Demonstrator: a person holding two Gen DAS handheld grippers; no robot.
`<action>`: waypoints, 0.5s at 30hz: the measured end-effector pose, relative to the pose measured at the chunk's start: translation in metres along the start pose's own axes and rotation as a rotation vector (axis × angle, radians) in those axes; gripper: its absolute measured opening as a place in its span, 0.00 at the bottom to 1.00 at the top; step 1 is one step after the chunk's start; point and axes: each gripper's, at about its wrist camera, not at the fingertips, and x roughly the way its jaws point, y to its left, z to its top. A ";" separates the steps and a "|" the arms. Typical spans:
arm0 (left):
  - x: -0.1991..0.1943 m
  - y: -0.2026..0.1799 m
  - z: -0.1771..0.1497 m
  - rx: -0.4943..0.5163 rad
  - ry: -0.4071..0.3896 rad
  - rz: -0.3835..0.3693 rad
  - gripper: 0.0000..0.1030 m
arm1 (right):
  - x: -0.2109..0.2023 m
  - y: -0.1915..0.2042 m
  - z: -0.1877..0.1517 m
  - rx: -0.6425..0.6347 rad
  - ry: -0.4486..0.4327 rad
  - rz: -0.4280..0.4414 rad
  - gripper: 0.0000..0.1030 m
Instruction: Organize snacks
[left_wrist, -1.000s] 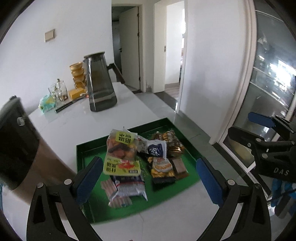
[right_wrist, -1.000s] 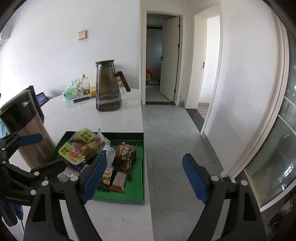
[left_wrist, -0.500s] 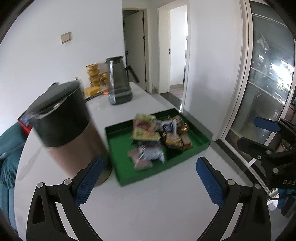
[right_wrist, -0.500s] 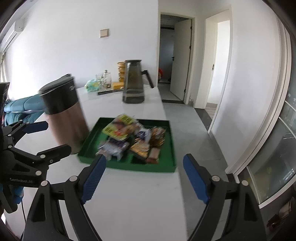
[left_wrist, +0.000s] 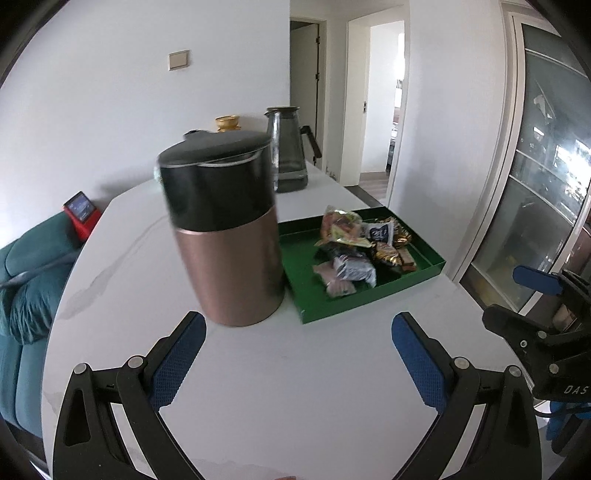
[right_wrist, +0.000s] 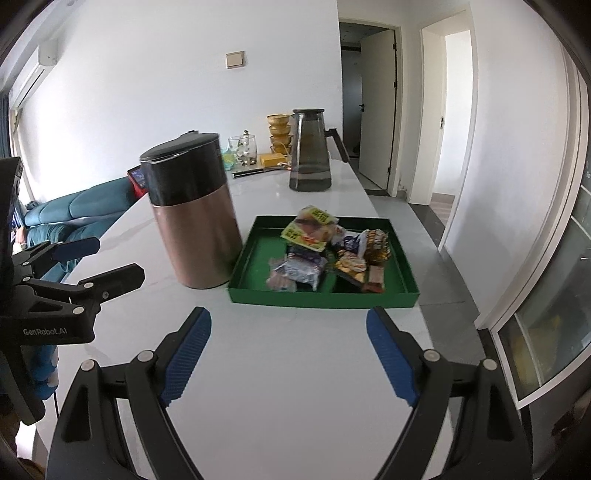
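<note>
Both tongs hover over the white table (right_wrist: 295, 369) with jaws spread wide and nothing between them. Ahead of the right tongs (right_wrist: 288, 347), almost centred between its blue pads (right_wrist: 186, 350), sits the green tray (right_wrist: 321, 297); its long axis runs across that view, left to right, with the near wall facing the tongs. The snacks (right_wrist: 325, 251) lie heaped in the tray's middle and right part: a yellow-green packet (right_wrist: 308, 230) on top at the far side, a silvery pack (right_wrist: 299, 271) nearest, brown bars (right_wrist: 375, 277) at the right, pointing roughly away from the tongs. Just left of the tray, touching or nearly so, stands an upright copper canister (right_wrist: 192, 218) with a black lid. From the left tongs (left_wrist: 295, 350) the canister (left_wrist: 225, 229) looms straight ahead, toward the left finger, and the tray (left_wrist: 369, 295) lies ahead to the right, angled so its long side runs away toward the far right. The snacks (left_wrist: 354, 251) there look blurred. A dark jug (right_wrist: 310, 151) stands well beyond the tray.
</note>
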 end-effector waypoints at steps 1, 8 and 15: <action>-0.002 0.004 -0.002 0.000 -0.001 0.007 0.96 | 0.000 0.004 -0.001 0.000 0.003 0.003 1.00; -0.010 0.016 -0.014 0.028 -0.009 0.017 0.96 | 0.004 0.021 -0.006 -0.016 0.020 0.016 1.00; -0.013 0.012 -0.019 0.061 -0.006 0.001 0.96 | 0.004 0.028 -0.009 -0.026 0.023 0.020 1.00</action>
